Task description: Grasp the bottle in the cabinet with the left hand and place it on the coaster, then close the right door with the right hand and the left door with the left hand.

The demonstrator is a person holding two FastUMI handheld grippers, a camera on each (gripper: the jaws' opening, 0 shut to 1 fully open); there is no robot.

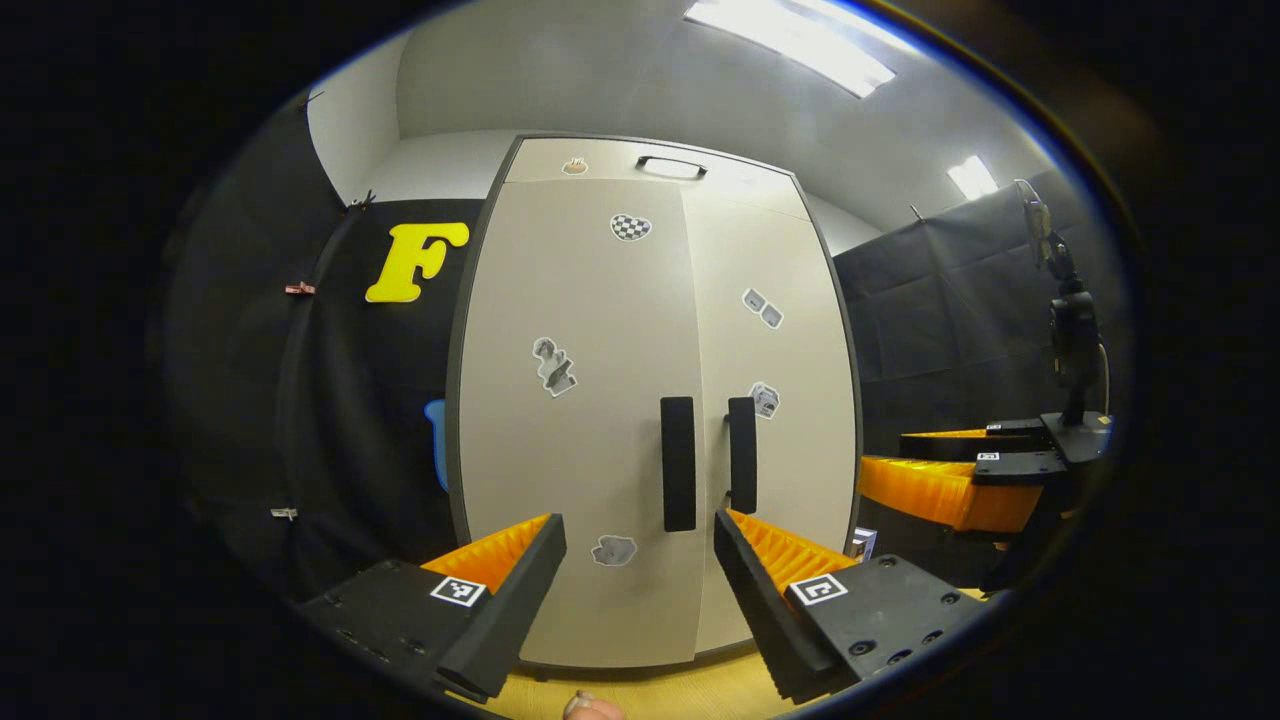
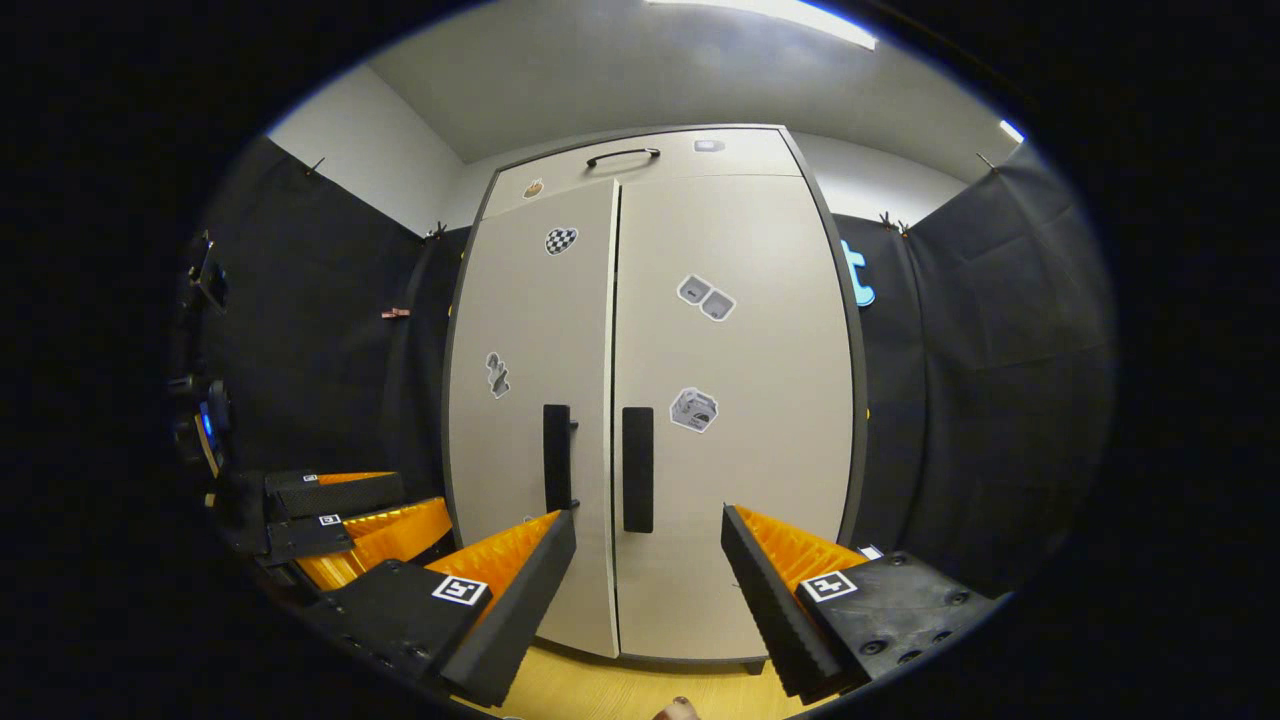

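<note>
Both views are evenly lit by ceiling light panels [image 1: 792, 42], which bloom to white glare. The pale cabinet [image 1: 600, 400] reflects the light softly and shows no hard shadows; the black cloth walls stay dim. Fisheye distortion bows the cabinet's straight edges outward, with blue fringing at each rim. Focus is sharp at centre, softer toward the edges.

Both cabinet doors [image 2: 640, 400] shut across the front, open air before the handles [image 2: 637, 468], black cloth walls [image 2: 980, 400] flanking
</note>
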